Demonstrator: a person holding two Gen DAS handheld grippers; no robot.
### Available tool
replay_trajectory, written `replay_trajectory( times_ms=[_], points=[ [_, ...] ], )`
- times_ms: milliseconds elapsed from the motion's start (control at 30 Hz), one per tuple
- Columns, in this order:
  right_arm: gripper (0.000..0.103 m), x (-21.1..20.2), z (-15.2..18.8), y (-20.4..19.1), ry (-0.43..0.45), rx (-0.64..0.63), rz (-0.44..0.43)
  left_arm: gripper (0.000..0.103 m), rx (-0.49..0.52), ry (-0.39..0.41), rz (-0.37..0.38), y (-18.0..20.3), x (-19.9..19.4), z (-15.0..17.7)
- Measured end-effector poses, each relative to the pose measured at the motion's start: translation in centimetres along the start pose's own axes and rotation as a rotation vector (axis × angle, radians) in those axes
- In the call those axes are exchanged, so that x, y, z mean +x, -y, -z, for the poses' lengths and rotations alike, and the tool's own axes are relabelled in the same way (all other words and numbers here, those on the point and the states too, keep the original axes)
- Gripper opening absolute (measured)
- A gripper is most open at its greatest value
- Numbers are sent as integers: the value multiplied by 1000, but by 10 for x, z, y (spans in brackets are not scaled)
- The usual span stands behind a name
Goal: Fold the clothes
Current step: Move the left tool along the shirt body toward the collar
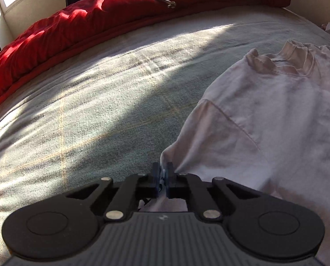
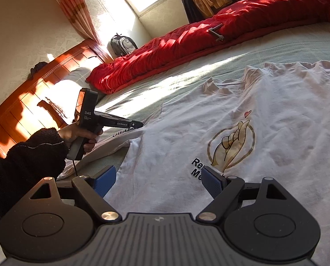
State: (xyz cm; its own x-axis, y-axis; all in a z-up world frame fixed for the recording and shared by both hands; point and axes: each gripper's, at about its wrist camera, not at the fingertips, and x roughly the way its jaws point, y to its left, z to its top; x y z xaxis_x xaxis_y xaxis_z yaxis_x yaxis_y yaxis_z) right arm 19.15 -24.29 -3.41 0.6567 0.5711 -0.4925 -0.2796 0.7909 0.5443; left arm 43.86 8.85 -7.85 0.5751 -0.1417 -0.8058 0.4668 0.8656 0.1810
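Left gripper [image 1: 162,173] pinches the sleeve edge of the white T-shirt [image 2: 231,137], which lies spread on the bed [image 1: 87,110]; right gripper [image 2: 158,181] hovers wide open over its hem.

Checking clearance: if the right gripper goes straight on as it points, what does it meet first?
Likely the white T-shirt: the right gripper, jaws open and empty, points down at its printed front. Depth is unclear.

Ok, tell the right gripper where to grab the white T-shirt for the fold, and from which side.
Take the T-shirt at its near bottom hem, coming in low from the near bed edge. The cloth lies flat, print up, and the hem probably gives the only edge to pinch. The right gripper hangs open over it; the left gripper already pinches the sleeve.
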Motion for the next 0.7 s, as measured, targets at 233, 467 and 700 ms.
replay_trajectory(
  times_ms=[233, 467, 700],
  points=[
    [87, -1, 0, 7, 9, 23, 11, 0, -79, 45, -113, -21, 7, -15],
    [87, 0, 1, 10, 2, 24, 18, 8, -276, 131, 76, -52, 5, -15],
    [87, 4, 3, 13, -5, 42, 2, 37, -158, 100, 225, -25, 21, -32]
  ],
)
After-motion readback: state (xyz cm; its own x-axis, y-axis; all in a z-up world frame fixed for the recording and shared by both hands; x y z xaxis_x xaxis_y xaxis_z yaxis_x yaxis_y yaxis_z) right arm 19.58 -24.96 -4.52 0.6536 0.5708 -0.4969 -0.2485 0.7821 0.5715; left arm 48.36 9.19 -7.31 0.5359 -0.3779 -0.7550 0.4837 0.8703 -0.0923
